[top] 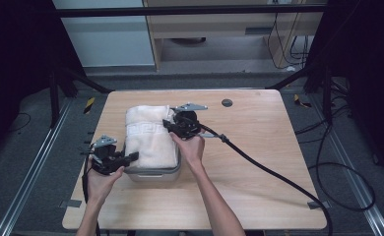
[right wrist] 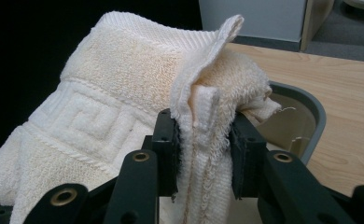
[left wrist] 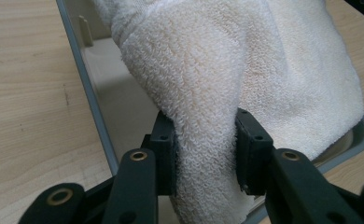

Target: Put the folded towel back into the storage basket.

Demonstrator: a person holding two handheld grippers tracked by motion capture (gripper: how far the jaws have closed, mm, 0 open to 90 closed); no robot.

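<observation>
A folded cream towel (top: pixel 148 136) with a woven key-pattern band lies over a grey tray (top: pixel 168 173) on the wooden table. My left gripper (top: pixel 131 157) is at the towel's near left corner, its jaws shut on a thick fold of towel (left wrist: pixel 203 140). My right gripper (top: pixel 169 124) is at the towel's far right edge, shut on a bunched hem of the towel (right wrist: pixel 201 135). The tray's rim (left wrist: pixel 84 88) and inner wall (right wrist: pixel 306 116) show beside the cloth. Most of the tray is hidden under the towel.
A thick black cable (top: pixel 259 164) trails from the right gripper across the table toward the near right corner. A small dark round disc (top: pixel 226 103) sits near the table's far edge. Bare wood surrounds the tray on all sides.
</observation>
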